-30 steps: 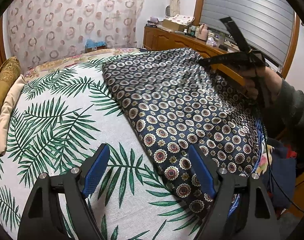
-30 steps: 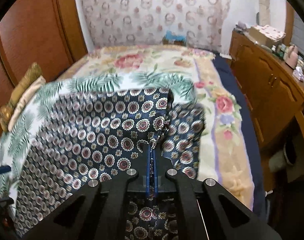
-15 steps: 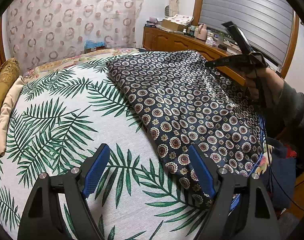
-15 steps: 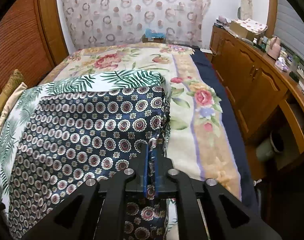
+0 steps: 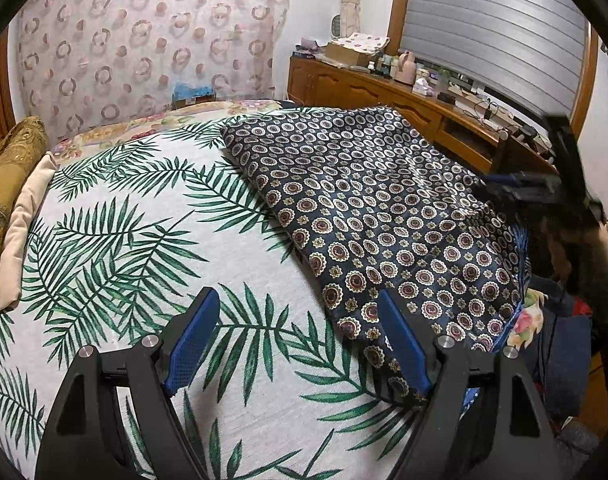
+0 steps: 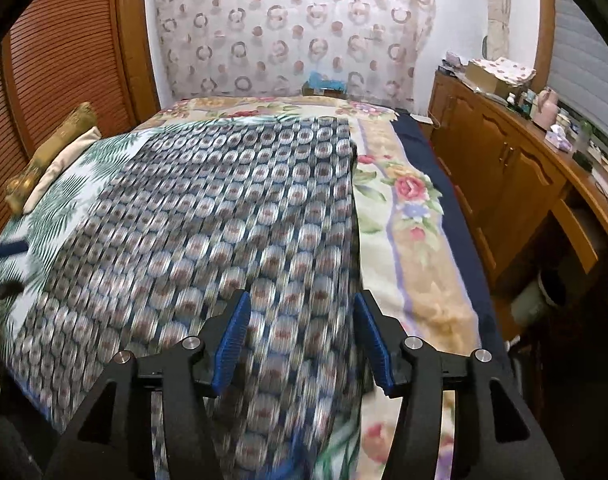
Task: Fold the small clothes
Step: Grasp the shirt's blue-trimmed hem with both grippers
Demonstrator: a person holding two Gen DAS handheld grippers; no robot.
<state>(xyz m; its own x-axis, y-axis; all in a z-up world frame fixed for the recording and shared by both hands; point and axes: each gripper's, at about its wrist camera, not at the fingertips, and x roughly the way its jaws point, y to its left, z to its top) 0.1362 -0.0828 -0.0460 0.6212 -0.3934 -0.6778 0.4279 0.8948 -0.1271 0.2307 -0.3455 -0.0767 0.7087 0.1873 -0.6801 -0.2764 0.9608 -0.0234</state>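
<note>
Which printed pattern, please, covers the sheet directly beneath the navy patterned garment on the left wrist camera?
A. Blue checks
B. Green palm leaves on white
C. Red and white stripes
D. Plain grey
B: the sheet under the garment is white with large green palm fronds.

Bed left half bare; pillows left edge, cabinet right.

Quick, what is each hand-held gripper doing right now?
Left hand-held gripper: open, holding nothing.
Right hand-held gripper: jaws opening, patterned cloth released.
</note>
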